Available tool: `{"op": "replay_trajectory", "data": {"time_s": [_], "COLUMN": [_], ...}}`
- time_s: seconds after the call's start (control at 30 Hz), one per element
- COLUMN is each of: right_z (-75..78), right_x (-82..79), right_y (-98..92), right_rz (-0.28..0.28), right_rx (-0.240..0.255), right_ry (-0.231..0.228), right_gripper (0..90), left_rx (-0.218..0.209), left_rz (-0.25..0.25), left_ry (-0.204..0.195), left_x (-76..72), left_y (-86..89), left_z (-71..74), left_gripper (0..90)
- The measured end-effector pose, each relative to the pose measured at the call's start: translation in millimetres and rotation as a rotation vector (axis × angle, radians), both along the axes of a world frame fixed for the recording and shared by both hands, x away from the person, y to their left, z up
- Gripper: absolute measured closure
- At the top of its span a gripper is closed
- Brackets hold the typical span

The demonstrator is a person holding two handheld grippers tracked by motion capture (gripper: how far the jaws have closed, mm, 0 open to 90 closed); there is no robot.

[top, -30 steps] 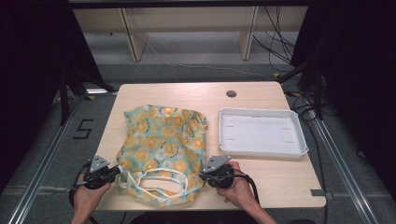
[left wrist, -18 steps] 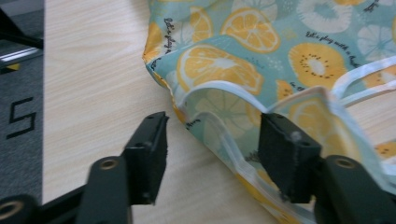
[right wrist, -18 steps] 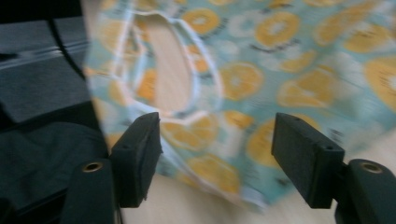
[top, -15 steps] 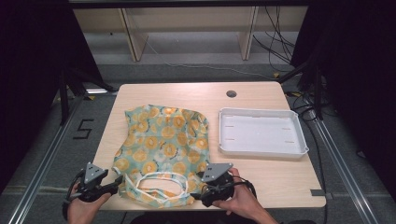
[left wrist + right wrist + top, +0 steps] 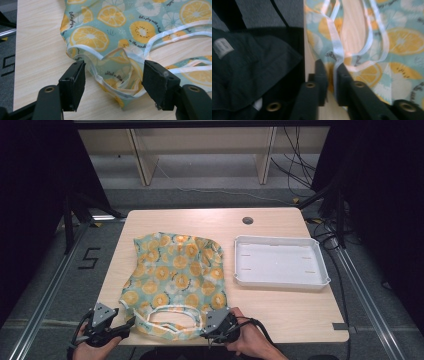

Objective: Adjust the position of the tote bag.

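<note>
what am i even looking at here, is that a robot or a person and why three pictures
It is a person, not a robot. Each hand holds a hand tool with two black fingers: the left gripper and the right gripper. The high view looks down on the wooden table; the other two pictures come from small cameras riding on each tool. On the table lie a fruit-print cloth bag with white-edged handles and an empty white tray. The left gripper's fingers have just been opening and stand apart around the bag's bunched corner without pressing it. The right gripper's fingers have just closed, pinching the bag's edge at the table's near side.
</note>
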State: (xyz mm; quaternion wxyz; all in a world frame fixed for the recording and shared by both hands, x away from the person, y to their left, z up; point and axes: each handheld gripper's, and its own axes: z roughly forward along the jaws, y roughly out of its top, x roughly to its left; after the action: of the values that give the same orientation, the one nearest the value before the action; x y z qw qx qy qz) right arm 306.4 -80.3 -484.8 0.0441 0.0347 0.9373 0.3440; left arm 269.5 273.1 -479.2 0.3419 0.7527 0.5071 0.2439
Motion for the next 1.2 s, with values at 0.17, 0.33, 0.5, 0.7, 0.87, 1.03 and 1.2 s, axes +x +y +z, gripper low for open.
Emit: {"op": "replay_trajectory", "data": {"time_s": [0.17, 0.33, 0.5, 0.7, 0.87, 1.03, 1.2], "right_z": [21.4, 51.5, 78.7, 91.9, 91.9, 92.1, 79.0], "right_x": [8.5, 41.2, 72.8, 94.4, 102.9, 116.5, 139.7], "right_y": [-10.1, -16.5, -11.5, -3.8, -1.3, -1.1, -9.8], "right_rz": [-0.035, -0.118, -0.147, -0.172, -0.204, -0.241, -0.353], "right_rx": [0.098, 0.224, 0.331, 0.379, 0.4, 0.391, 0.285], "right_ry": [-0.008, -0.01, -0.018, 0.006, -0.003, -0.031, -0.092], "right_gripper": [89.8, 89.8, 89.8, 89.8, 89.7, 89.3, 88.8], "left_rx": [-0.014, -0.06, -0.022, 0.166, 0.209, 0.158, -0.004], "left_rz": [-0.024, -0.082, -0.166, -0.18, -0.272, -0.429, -0.409], "left_ry": [-0.019, -0.086, -0.101, -0.097, -0.066, -0.123, -0.14], "left_x": [-2.9, -9.9, -9.2, 18.8, 44.5, 68.9, 89.8], "left_y": [-4.2, -17.4, -36.6, -54.3, -62.5, -52.3, -46.4], "left_z": [9.2, 22.0, 18.9, 0.2, -7.7, 5.1, 33.7], "left_gripper": [34.7, 32.9, 27.2, 19.4, 30.7, 81.3, 87.0]}}
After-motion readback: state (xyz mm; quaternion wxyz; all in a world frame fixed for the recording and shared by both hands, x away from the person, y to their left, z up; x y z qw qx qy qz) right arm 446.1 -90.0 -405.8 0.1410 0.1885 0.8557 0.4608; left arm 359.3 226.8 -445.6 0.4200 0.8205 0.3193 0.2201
